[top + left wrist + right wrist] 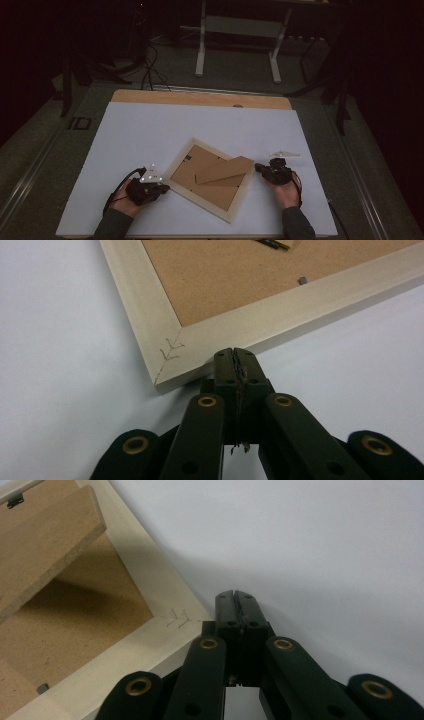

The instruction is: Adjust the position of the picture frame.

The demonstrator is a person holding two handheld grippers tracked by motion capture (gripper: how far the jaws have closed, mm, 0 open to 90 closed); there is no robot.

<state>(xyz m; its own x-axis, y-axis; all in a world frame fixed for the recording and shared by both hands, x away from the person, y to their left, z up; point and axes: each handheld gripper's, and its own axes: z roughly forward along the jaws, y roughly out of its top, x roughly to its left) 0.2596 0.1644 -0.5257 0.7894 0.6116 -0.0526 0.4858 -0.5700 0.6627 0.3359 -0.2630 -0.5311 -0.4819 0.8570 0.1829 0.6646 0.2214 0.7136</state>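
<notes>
A picture frame [210,180] lies face down near the middle of the white bench [150,130], slightly toward the lower edge of the high view, turned so that its corners point roughly up, down, left and right. Its brown backing board [200,175] is still seated inside the pale wooden border, and the fold-out stand [225,170] on that board is lifted, slanting from the centre toward the frame's right corner.

The left gripper [162,189] sits at the lower left of the frame, its jaws pressed together with nothing between them. In the left gripper view the closed tip [235,360] rests right against the frame's outer edge [210,347] beside a mitred corner. The right gripper [260,168] is at the frame's right corner, jaws likewise pressed together and empty. In the right gripper view its tip [235,602] is just beside the pale border [170,605], and the raised stand [45,545] fills the upper left.

Judging by this layout, the work looks like it is at an early stage: both grippers are bracing or nudging the frame from opposite sides, not gripping any part of it. The small retaining tabs [302,279] on the back appear still in place, so opening the back, or setting the frame upright on its stand, seems yet to come. A small pale object [285,154] lies on the bench to the upper right of the right gripper; I cannot tell what it is.
</notes>
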